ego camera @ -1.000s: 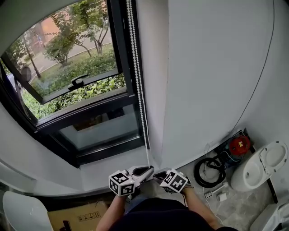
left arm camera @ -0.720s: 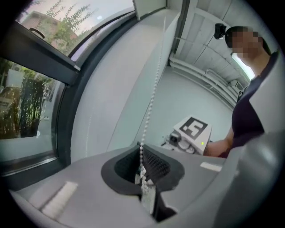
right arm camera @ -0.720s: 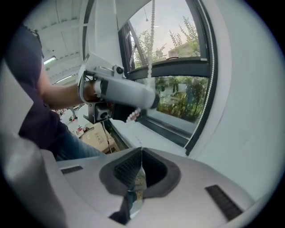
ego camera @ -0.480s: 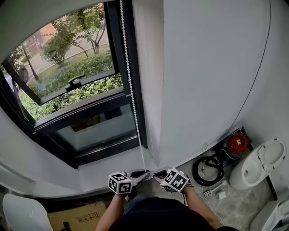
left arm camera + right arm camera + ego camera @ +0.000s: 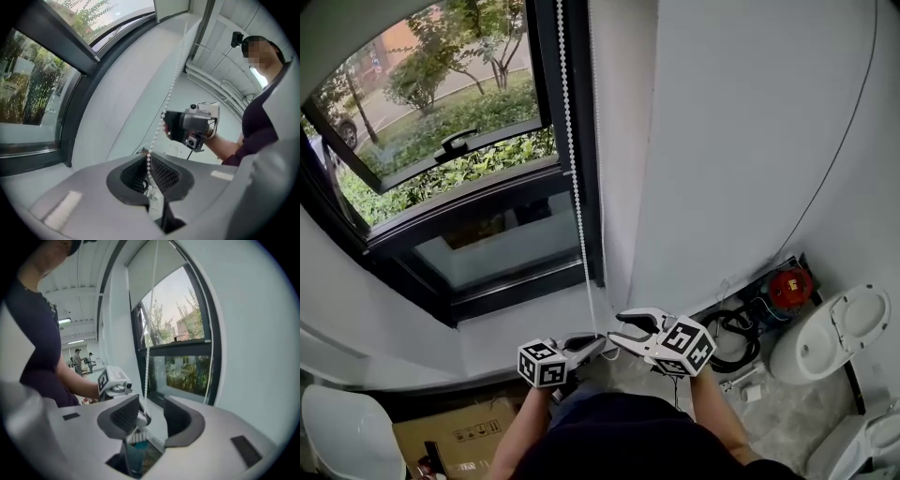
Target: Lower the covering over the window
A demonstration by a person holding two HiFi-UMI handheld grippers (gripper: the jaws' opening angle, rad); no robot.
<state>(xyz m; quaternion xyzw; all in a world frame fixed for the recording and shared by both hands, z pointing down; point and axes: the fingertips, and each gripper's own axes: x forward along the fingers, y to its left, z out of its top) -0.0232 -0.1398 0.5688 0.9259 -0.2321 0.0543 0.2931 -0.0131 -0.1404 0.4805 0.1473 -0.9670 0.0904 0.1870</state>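
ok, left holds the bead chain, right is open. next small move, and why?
Probably close the right gripper on the bead chain above the left gripper. Its jaws stand apart with the chain hanging at them, while the left is shut on the chain lower down.

Down on the floor by the wall

Mottled grey floor (image 5: 792, 417) at the lower right, and it's busy: a white toilet bowl (image 5: 830, 330) lies close to the wall, a red round item (image 5: 781, 288) is tucked right at the wall's foot, and a black coiled cable (image 5: 748, 345) lies just beside it. Small white pieces (image 5: 748, 392) are scattered nearby. Over at the lower left there's a cardboard box (image 5: 464, 433), and next to it a white rounded piece (image 5: 342, 436), too cropped to identify.
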